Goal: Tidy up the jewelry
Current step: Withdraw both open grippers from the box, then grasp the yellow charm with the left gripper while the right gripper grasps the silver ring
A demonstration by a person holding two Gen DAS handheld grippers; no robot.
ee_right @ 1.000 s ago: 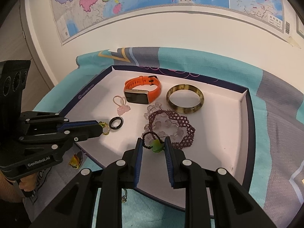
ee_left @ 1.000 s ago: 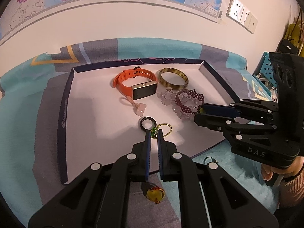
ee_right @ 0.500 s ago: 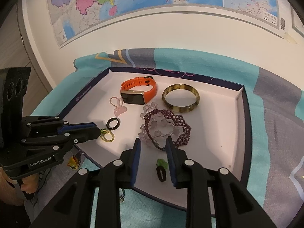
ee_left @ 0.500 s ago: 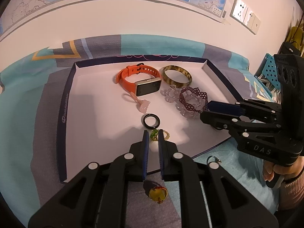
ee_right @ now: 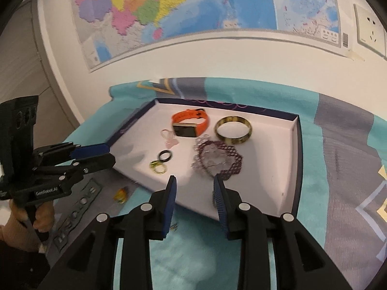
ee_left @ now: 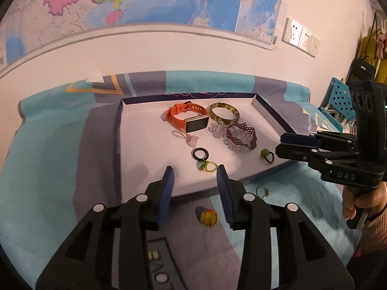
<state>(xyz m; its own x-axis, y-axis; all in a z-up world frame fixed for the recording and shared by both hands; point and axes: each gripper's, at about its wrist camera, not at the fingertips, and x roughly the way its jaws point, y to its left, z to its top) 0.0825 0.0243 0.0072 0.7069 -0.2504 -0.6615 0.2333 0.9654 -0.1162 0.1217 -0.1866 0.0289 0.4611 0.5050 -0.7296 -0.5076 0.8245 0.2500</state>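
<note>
Both jaws have just been opening: left hand-held gripper (ee_left: 195, 174) spread empty, gold ring (ee_left: 208, 166) just ahead in the tray (ee_left: 135, 169); right hand-held gripper (ee_right: 193, 186) likewise spread, empty.

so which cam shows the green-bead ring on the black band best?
Left wrist: the green-bead ring lies unobstructed on the white tray, near the right gripper. In the right wrist view its own finger hides that spot.
</note>
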